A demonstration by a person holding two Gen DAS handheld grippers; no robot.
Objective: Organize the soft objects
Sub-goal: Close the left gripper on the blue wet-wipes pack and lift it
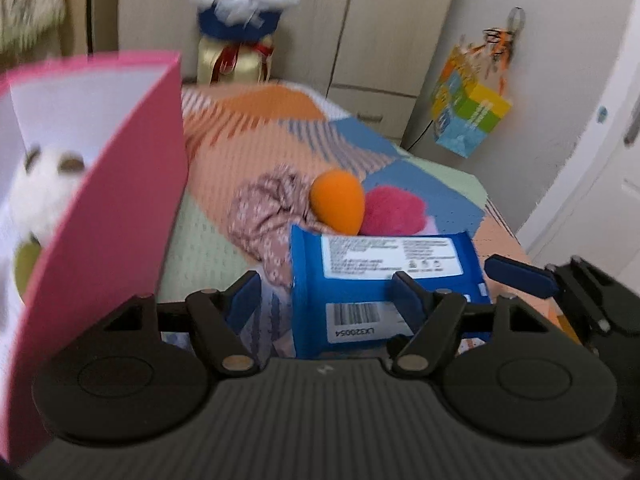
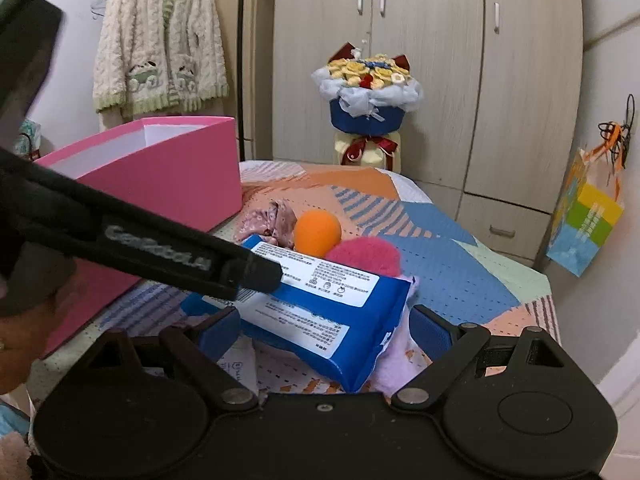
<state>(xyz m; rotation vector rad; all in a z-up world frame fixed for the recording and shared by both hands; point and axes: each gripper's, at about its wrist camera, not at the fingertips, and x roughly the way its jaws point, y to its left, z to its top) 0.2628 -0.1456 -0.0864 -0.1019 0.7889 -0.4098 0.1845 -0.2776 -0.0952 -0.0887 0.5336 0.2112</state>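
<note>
Pink box (image 1: 120, 200) with white plush toy (image 1: 36, 196) inside

This is a bedroom in a home. A bed (image 2: 460, 272) with a patchwork cover in orange, blue and green fills the middle. Beige wardrobe doors (image 2: 420, 60) with metal handles line the far wall, a knitted cardigan (image 2: 160, 40) hangs at the far left, a wrapped flower bouquet (image 2: 370, 92) stands behind the bed, and a colourful gift bag (image 2: 588, 220) hangs on the right wall.

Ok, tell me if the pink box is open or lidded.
Open. The pink box has no lid; its white inner walls show, and a white plush toy sits inside.
</note>
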